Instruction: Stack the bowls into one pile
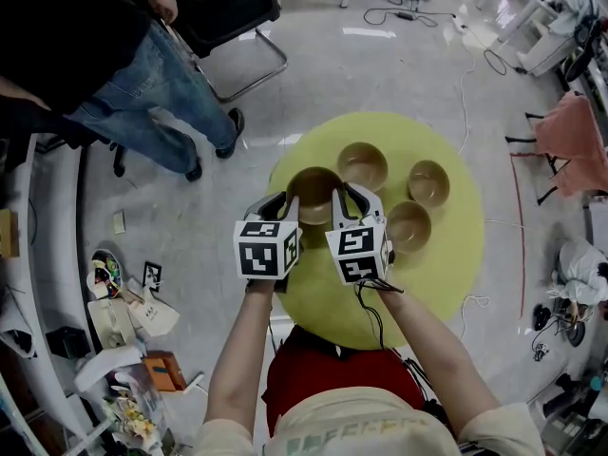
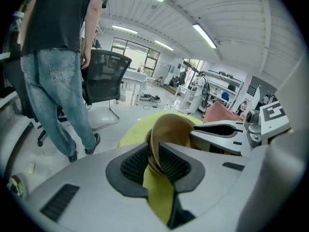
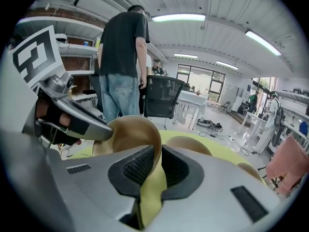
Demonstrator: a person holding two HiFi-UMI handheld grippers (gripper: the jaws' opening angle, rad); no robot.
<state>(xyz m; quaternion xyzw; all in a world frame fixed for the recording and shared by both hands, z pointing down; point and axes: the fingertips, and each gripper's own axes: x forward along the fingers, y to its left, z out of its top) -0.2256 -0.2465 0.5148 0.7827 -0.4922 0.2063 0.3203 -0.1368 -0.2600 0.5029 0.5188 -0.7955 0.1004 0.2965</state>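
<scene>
Four tan wooden bowls sit on a round yellow table (image 1: 446, 274). Both grippers hold the nearest-left bowl (image 1: 313, 186). My left gripper (image 1: 281, 201) is shut on its left rim, and my right gripper (image 1: 344, 197) is shut on its right rim. In the left gripper view the jaws (image 2: 153, 154) pinch the bowl wall (image 2: 170, 128), with the right gripper (image 2: 227, 129) alongside. The right gripper view shows its jaws (image 3: 158, 161) clamped on the same bowl (image 3: 129, 132). Other bowls stand behind it (image 1: 362, 164), at the right (image 1: 428, 182) and at the near right (image 1: 408, 226).
A person in jeans (image 1: 142, 112) stands beyond the table at upper left, beside a black office chair (image 1: 233, 17). Cables (image 1: 456, 27) trail over the floor. Clutter (image 1: 123, 312) lies by a curved desk on the left. A pink cloth (image 1: 575, 141) hangs at right.
</scene>
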